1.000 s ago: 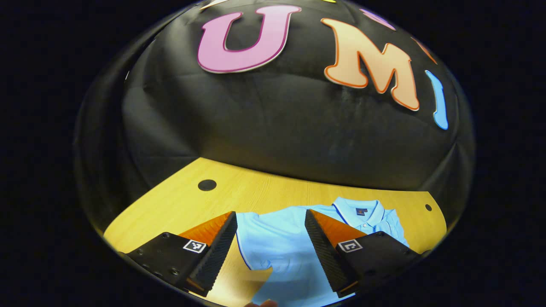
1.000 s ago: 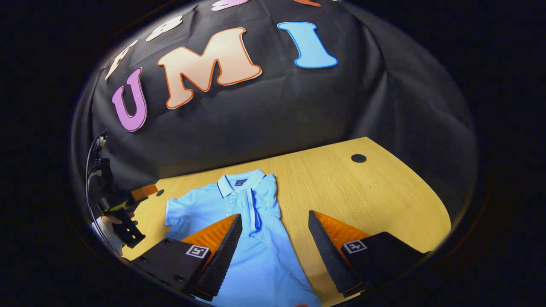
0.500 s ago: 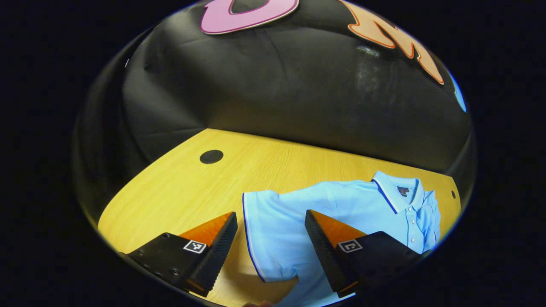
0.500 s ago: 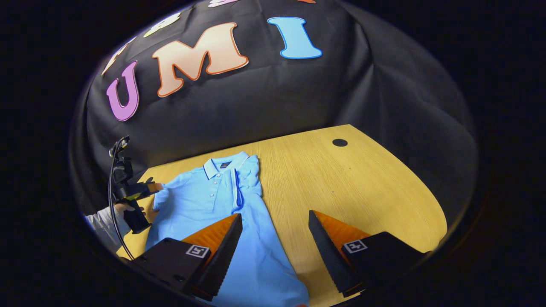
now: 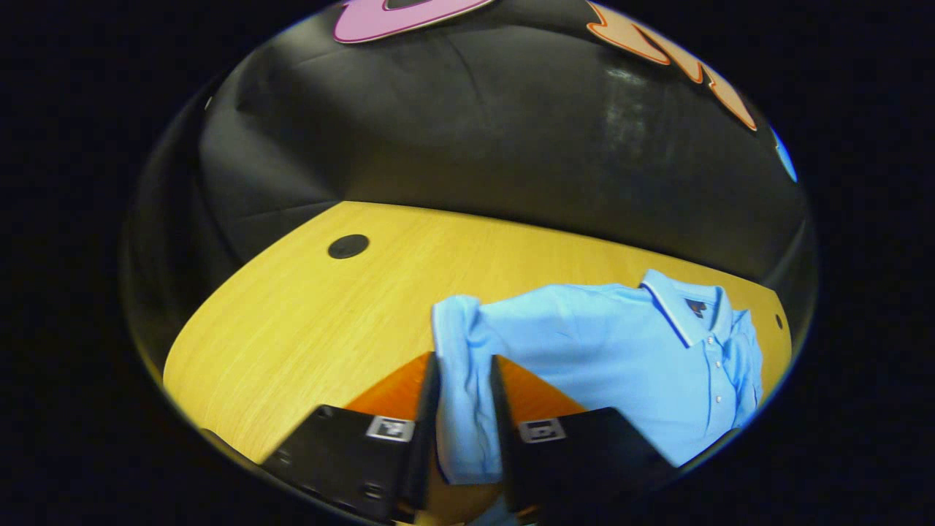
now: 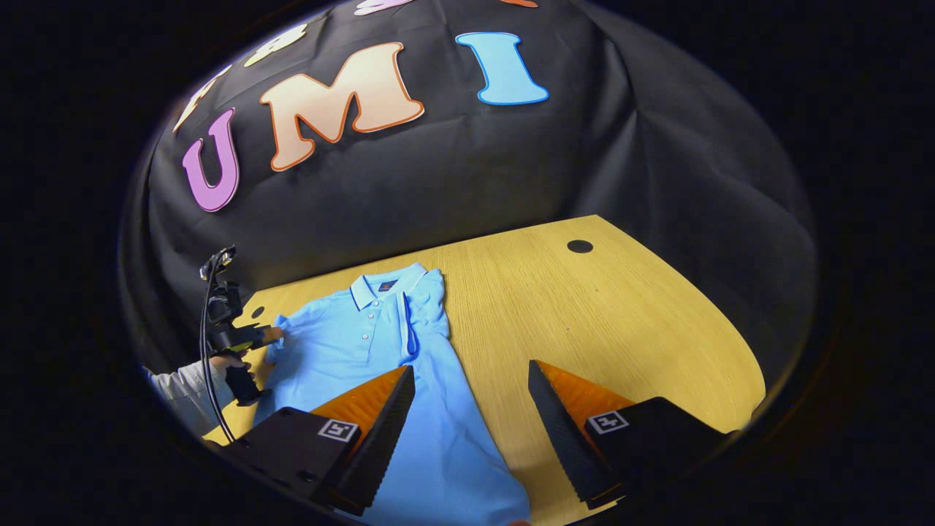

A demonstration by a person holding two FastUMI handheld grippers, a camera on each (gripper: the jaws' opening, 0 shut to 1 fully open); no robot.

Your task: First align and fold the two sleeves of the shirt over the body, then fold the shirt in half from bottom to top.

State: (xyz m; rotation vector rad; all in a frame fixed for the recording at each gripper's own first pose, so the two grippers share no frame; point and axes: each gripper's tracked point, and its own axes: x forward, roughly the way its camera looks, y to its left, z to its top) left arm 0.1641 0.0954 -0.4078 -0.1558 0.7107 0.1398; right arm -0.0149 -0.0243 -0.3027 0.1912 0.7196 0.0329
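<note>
Pinching sleeve [image 5: 462,409], left gripper [image 5: 462,416] fingers nearly closed on bunched cloth. Right gripper [image 6: 471,431] wide apart, holding nothing, above shirt [image 6: 380,351] hem. Shirt lies flat on table [image 6: 621,321], other sleeve already over body. Fabric soft, light, limp; best grip at sleeve edge. Collar label too small to read.

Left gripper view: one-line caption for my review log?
Left gripper shut on the unfolded sleeve of a light-blue polo shirt lying on the wooden table.
</note>
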